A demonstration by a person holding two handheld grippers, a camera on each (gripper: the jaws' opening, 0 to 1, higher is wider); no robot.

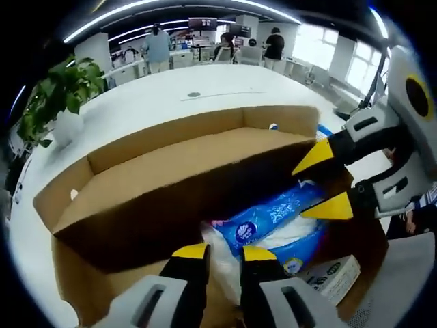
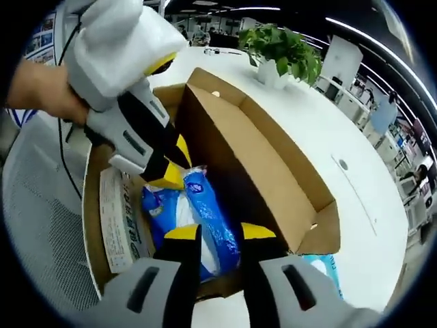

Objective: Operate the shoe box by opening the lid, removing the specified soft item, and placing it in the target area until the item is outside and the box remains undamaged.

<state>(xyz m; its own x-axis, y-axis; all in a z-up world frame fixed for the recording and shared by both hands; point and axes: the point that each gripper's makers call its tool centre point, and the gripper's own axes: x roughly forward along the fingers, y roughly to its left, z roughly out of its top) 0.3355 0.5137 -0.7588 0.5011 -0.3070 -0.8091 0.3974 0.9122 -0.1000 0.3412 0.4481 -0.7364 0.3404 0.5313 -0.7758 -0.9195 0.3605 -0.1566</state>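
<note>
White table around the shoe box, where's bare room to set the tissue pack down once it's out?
The white table lies bare beyond the shoe box, between its raised lid and the potted plant; the right gripper view shows the same open stretch. Inside the box it is crowded: blue tissue pack, a white carton, the left gripper and right gripper.
</note>
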